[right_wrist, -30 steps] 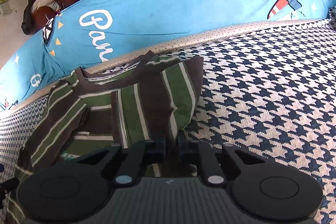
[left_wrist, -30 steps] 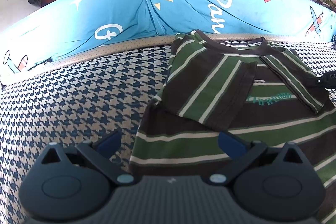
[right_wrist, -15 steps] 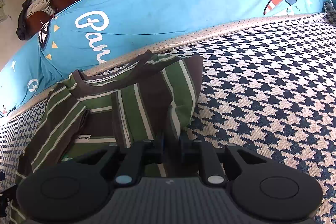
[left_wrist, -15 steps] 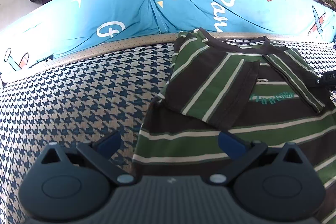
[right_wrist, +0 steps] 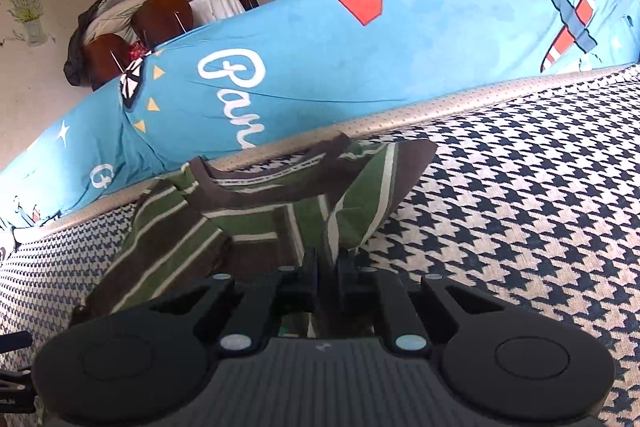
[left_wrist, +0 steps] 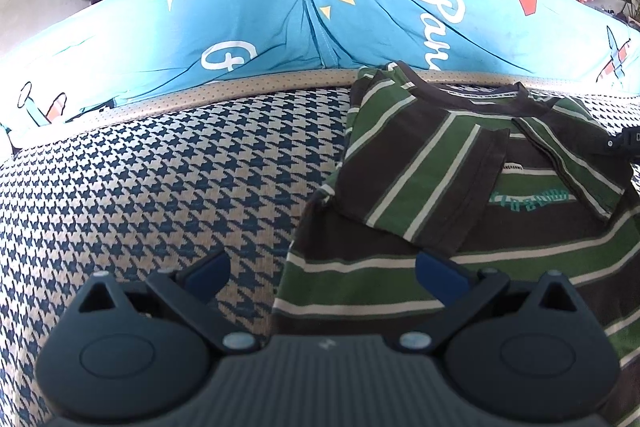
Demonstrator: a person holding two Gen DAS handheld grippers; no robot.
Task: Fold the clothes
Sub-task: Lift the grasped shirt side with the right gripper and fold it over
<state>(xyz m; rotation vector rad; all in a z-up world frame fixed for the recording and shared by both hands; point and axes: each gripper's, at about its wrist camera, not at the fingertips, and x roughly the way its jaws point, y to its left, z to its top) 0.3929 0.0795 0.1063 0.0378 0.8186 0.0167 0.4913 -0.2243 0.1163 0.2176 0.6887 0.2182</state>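
A green, brown and white striped T-shirt (left_wrist: 420, 187) lies front up on the houndstooth sofa seat (left_wrist: 160, 187), its left sleeve folded in over the chest. My left gripper (left_wrist: 322, 269) is open just above the shirt's lower left edge, one blue pad over the seat and one over the fabric. The right gripper (right_wrist: 328, 263) has its jaws closing on the shirt's (right_wrist: 248, 223) right sleeve, which rises as a pinched fold between the fingers. That gripper's tip (left_wrist: 624, 141) also shows at the right edge of the left wrist view.
A long blue printed cushion (left_wrist: 280, 27) runs along the back of the seat right behind the shirt's collar. Bare houndstooth seat (right_wrist: 520, 187) lies right of the shirt. Chairs, a draped table, a fridge and potted plants stand in the room beyond.
The right gripper has risen a little with the sleeve pinched, so the fold stands taller. The left gripper has stayed open in the same place.
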